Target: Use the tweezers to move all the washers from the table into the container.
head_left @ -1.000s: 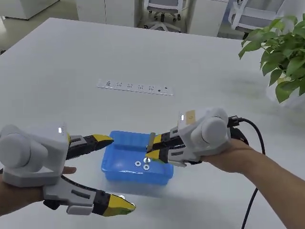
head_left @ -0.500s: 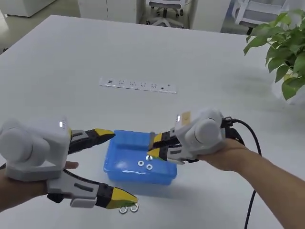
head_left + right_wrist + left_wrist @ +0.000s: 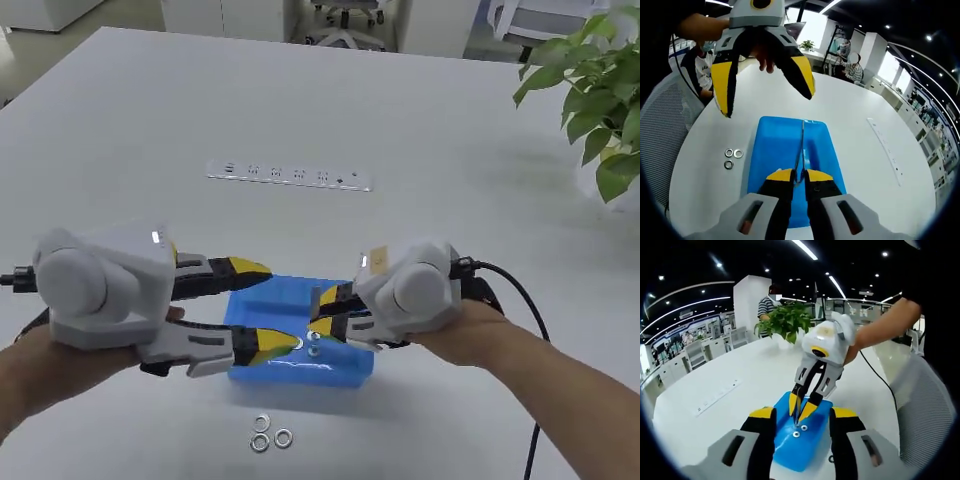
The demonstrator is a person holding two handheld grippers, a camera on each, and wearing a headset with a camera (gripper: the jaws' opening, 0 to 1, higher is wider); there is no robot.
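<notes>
Three washers (image 3: 270, 435) beside container (image 3: 300, 372), left tongs (image 3: 282, 305) released, right tongs (image 3: 314, 312) clenching tweezers (image 3: 801, 150), tips indistinct

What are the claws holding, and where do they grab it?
The right gripper pinches the tweezers near their back end; the left gripper holds nothing.

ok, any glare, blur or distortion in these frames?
Head view: sharp, even light, slight glare on the tray floor. Left gripper view: strong fisheye, dark ceiling, table edge curved. Right gripper view: fisheye too, window blown out, washers crisp.
</notes>
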